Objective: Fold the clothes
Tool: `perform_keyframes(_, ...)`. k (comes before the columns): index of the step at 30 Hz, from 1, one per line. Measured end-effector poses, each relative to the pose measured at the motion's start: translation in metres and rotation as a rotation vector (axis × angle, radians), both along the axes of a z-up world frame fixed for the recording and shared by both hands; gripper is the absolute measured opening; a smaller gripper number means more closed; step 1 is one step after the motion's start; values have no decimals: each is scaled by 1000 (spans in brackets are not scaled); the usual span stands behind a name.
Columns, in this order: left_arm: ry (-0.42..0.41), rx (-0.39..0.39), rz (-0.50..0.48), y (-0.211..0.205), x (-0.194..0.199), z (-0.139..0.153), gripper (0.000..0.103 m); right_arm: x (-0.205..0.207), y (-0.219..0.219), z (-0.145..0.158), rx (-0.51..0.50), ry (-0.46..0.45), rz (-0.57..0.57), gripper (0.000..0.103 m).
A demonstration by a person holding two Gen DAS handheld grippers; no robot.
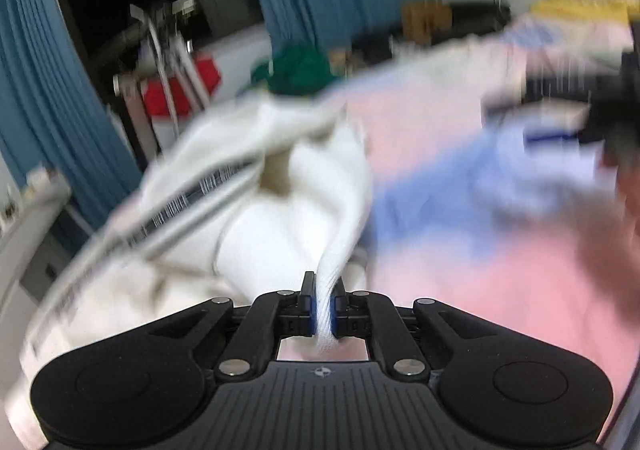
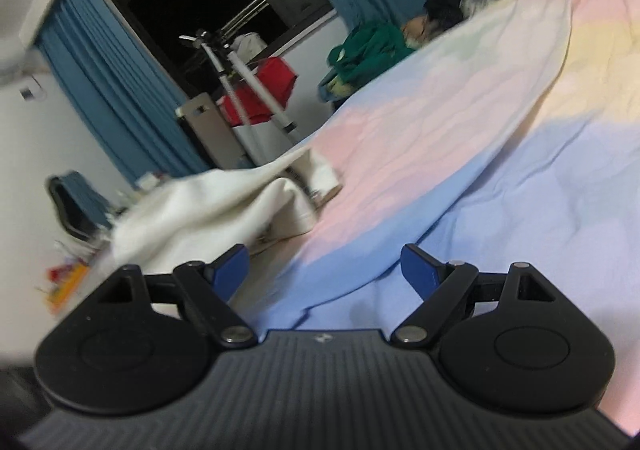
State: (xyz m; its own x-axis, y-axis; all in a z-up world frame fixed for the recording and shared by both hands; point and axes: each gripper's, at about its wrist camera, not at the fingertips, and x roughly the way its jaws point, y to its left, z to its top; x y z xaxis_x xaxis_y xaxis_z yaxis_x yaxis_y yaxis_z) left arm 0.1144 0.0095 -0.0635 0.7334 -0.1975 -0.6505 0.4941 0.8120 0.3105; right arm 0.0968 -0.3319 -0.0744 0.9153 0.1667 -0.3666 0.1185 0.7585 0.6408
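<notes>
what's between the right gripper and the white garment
Nothing visible. The right gripper has its jaws open over the pastel bedsheet, with only bare sheet between it and the white garment. The left gripper already pinches that garment.

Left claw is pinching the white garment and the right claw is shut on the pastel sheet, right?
Not quite. The left claw does pinch the white garment, but the right claw is open, as the right wrist view shows: its jaws stand wide apart above the pastel sheet, gripping nothing.
</notes>
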Motion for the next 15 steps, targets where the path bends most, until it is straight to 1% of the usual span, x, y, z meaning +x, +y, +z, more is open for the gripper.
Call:
perform_keyframes(2,55,-11,58,11,0,-18,6,2,-1,-6,92,-6,55,85)
perform_keyframes(4,95,-72,115,19,3,-19,6,5,-1,-12,175,-14,99,85)
perform_keyframes(5,101,-108,140,21,5,-18,6,7,-1,-14,209,-16,114,83)
perform_keyframes(6,100,-139,162,23,6,-15,6,10,0,-18,240,-12,128,76)
perform_keyframes(8,99,-200,197,28,2,-10,7,17,2,-23,277,6,143,72)
perform_keyframes(10,102,-248,218,35,-1,-7,7,26,6,-30,299,35,159,59)
perform_keyframes(12,110,-262,224,34,-4,-9,7,34,10,-37,309,70,173,55)
perform_keyframes(15,145,-300,246,37,2,-13,7,37,12,-47,338,99,177,55)
